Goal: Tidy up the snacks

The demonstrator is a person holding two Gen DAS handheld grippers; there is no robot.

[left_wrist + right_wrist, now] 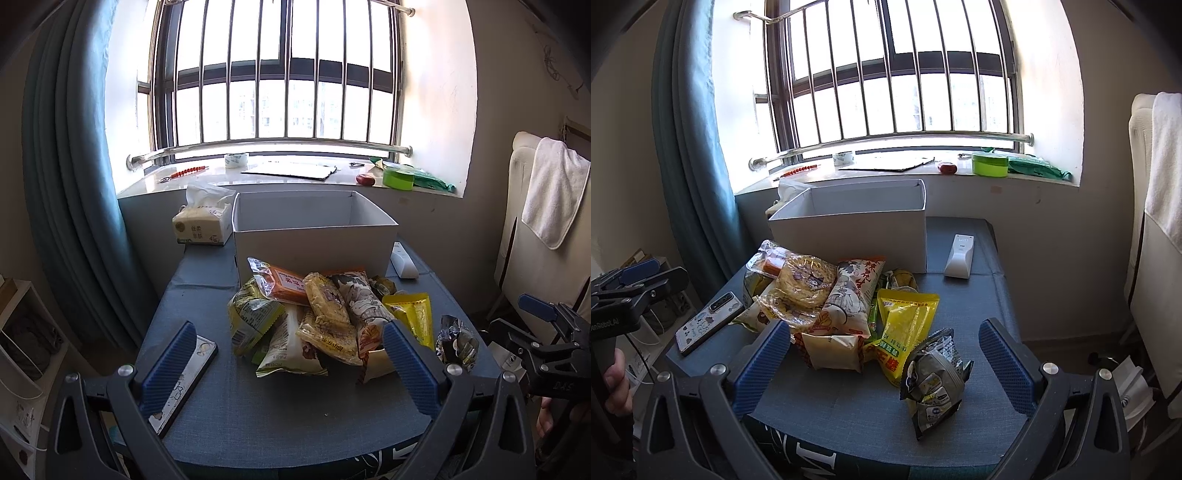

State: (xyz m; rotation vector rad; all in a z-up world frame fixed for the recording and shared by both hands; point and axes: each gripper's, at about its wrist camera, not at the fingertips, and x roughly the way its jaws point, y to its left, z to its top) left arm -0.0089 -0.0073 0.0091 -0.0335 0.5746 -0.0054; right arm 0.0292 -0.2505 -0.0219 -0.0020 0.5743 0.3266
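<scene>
The snacks point(325, 317) lie heaped on the bench point(280, 413) before the seemingly empty white box point(314, 236), and both the left gripper point(291, 365) and right gripper point(882, 365) have jaws apart, so take first the loose dark packet point(934, 380).

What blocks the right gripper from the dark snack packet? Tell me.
Nothing visible. The dark snack packet lies alone on the blue table, apart from the pile, directly ahead of the open right gripper, roughly between its fingers.

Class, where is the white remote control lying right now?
The white remote control lies flat on the blue table, just right of the white cardboard box, behind the snack pile.
</scene>
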